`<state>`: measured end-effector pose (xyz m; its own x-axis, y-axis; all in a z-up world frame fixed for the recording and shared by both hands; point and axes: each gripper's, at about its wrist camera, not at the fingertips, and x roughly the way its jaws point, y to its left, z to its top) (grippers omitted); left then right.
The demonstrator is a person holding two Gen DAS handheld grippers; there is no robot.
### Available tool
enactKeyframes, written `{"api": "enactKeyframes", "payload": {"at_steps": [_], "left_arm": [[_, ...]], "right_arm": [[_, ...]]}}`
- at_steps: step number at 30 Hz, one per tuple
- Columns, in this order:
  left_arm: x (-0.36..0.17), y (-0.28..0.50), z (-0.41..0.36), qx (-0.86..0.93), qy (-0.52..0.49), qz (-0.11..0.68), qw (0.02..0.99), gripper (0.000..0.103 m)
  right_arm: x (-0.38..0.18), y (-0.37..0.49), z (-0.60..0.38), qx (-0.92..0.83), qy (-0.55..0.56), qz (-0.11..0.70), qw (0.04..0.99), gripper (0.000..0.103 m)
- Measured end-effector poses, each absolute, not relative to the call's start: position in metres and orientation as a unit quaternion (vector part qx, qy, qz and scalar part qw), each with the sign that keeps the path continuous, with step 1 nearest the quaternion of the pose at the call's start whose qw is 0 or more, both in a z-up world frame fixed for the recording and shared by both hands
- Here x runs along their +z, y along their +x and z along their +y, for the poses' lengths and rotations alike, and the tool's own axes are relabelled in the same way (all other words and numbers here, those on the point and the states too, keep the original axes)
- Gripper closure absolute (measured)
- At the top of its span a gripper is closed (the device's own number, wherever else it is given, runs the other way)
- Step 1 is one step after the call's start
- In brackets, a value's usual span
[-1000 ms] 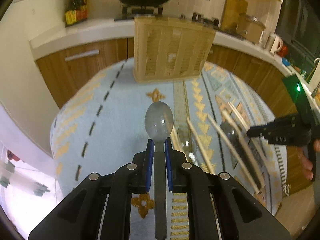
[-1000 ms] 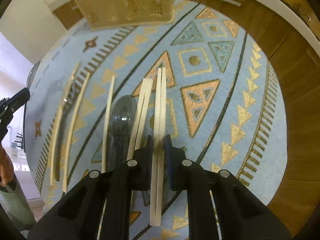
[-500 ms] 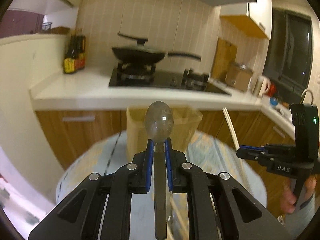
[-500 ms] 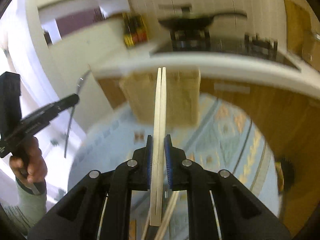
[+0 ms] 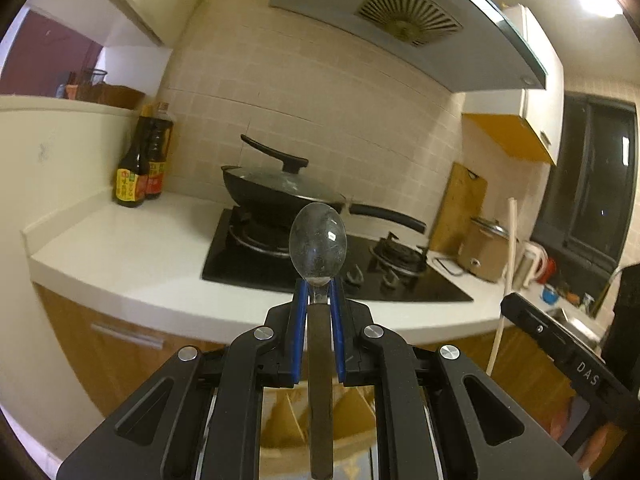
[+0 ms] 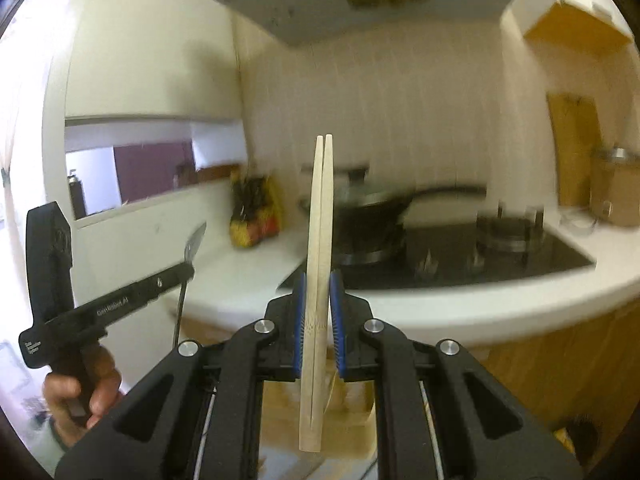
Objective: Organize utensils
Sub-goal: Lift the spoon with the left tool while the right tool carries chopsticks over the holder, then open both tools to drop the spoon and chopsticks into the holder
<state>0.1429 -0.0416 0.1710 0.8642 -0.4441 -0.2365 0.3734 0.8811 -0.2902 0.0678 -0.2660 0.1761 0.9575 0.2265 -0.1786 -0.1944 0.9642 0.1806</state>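
Midway, prob: left gripper (image 5: 318, 300) pinches spoon (image 5: 317, 246), right gripper (image 6: 318, 300) pinches chopsticks (image 6: 318, 240). Both aloft above wooden holder (image 5: 352, 420); neither dropped in yet.

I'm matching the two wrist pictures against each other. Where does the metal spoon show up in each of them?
Left wrist view: the spoon stands at centre, clamped in the left gripper, bowl up in front of the stove.
Right wrist view: the spoon is at the left, seen edge-on, poking from the left gripper.
Shared landmark: the lidded black wok on the stove.
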Motion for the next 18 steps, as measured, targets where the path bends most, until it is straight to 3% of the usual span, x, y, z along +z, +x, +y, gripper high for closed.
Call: {"api": "enactKeyframes", "payload": {"at_steps": [15,17,18], "left_arm": [[0.099,0.193,-0.057,-0.139,-0.088,0.13,0.978,0.093],[0.096,0.187,-0.057,-0.134,-0.079,0.122,0.98,0.087],[0.095,0.184,-0.056,-0.137,-0.08,0.124,0.98,0.079]], "right_arm": [[0.098,0.144,-0.248,0.046,0.025,0.101,0.994,0.093],[0.093,0.14,-0.246,0.053,0.027,0.104,0.993,0.093],[0.092,0.137,-0.247,0.056,0.03,0.108,0.992,0.093]]}}
